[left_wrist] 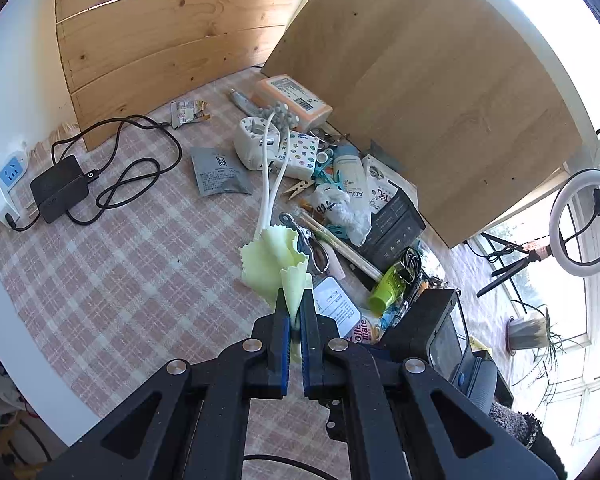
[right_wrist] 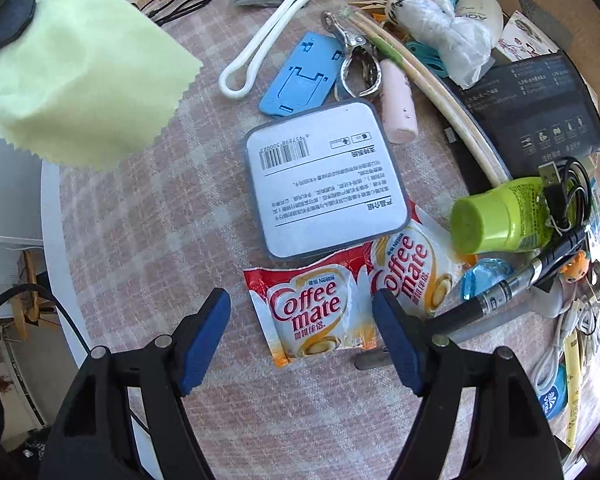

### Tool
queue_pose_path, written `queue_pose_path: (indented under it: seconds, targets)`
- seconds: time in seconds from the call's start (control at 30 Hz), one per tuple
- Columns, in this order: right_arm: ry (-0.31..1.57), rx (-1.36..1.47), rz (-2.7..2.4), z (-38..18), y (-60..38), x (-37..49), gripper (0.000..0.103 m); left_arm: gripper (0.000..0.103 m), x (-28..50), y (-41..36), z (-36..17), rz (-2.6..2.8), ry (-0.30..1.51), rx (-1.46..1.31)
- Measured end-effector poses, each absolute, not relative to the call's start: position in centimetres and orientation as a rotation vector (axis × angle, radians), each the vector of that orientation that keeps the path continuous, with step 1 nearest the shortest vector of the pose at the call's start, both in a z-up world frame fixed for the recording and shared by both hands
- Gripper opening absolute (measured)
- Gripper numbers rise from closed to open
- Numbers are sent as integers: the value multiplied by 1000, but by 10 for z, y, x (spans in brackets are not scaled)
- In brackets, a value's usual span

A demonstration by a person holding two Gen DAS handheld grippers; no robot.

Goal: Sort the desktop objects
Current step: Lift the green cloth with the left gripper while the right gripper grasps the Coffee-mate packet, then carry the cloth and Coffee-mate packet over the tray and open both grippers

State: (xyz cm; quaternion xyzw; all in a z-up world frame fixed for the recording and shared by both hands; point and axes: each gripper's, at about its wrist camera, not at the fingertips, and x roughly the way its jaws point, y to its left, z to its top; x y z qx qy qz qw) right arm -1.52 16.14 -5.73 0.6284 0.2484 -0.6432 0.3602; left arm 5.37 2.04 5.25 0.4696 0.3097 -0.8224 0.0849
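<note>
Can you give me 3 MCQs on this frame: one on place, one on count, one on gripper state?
1. Where does the square white box with the barcode lie relative to the Coffee mate sachets?
A. Under them
B. Just beyond them, its near edge at their tops
C. Far off by the charger

2. How many Coffee mate sachets show in the right wrist view?
A. One
B. Two
C. Four

3. What is the left gripper doing?
A. Shut on the pale green cloth
B. Open over the table
C. Shut on a pen

Key: 1 B, the box sits directly past the sachets. 2 B, one sachet lies between the open right gripper fingers, a second beside it. 3 A, the cloth rises from between the closed pads.
</note>
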Motion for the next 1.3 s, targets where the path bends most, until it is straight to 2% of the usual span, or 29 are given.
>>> queue_pose_path:
  seconds: [0.17,0.2,0.23,0.37,0.57,0.9,1.1,1.3]
  targets:
    - [732,1597,-1691,-60,153,-6,71,3,55,20,54,-2453,924,1398]
    - [748,1593,-1709,-60,145,-1,68,3,55,20,54,-2453,925,1397]
    - [766,1589,-1730,-59,143,1,58,3,56,20,54,-2452,928,1395]
    - [638,1652,-1723,-54,157,-8,40,3,61,21,55,-2451,929,1391]
    - [502,1697,-1746,-50,182,-10,35,3,64,26,57,-2460,938,1395]
    - [230,1623,-1842,10,256,19,35,3,66,60,74,-2549,902,1426]
    - [143,1592,-1963,39,318,33,35,3,59,115,75,-2637,862,1528]
    - [33,1628,-2118,35,372,32,35,3,42,191,77,-2750,789,1693]
